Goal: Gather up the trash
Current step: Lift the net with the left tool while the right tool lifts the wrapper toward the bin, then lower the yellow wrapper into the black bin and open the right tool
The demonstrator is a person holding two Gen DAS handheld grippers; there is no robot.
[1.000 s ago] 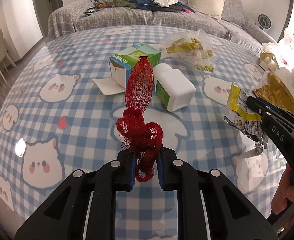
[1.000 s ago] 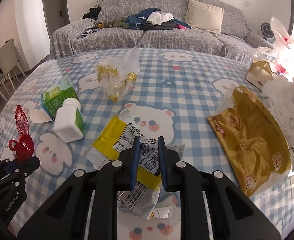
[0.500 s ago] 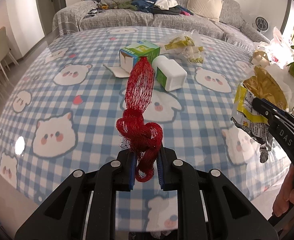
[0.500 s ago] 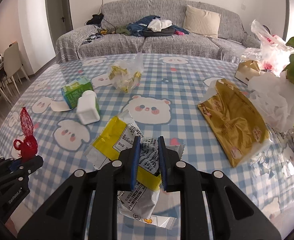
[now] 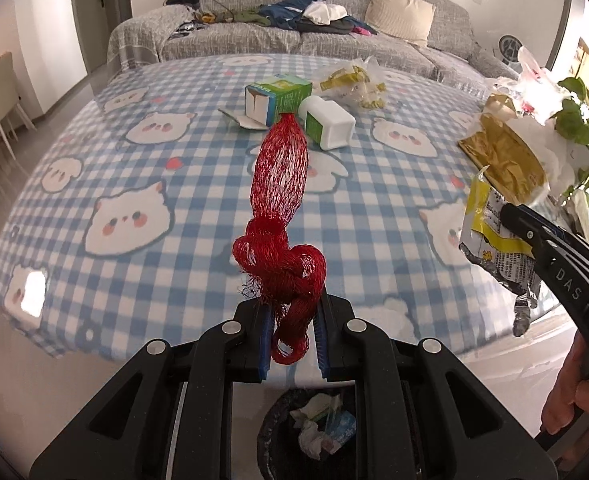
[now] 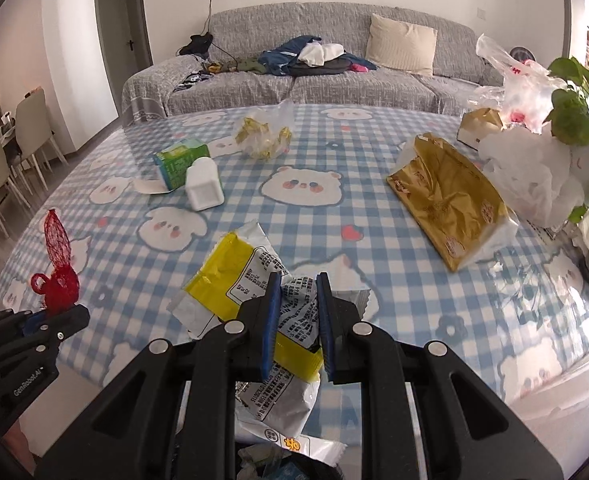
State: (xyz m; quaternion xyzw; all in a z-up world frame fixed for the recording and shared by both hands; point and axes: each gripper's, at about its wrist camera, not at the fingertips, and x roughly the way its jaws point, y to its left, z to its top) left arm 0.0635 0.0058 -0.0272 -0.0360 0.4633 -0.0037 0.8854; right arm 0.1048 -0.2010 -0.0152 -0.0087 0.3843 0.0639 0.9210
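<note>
My left gripper is shut on a red mesh net bag, held in the air past the table's near edge, above a dark trash bin with crumpled paper inside. My right gripper is shut on a yellow and white snack wrapper, also beyond the table edge; the bin's rim shows below it. The wrapper shows at right in the left wrist view. The net bag shows at left in the right wrist view.
On the blue checked tablecloth lie a green carton, a white bottle, a clear bag with yellow wrappers, a gold bag and white plastic bags beside a plant. A grey sofa stands behind.
Both grippers have pulled back from the table with their loads; the table edge and the trash bin below have come into view.
</note>
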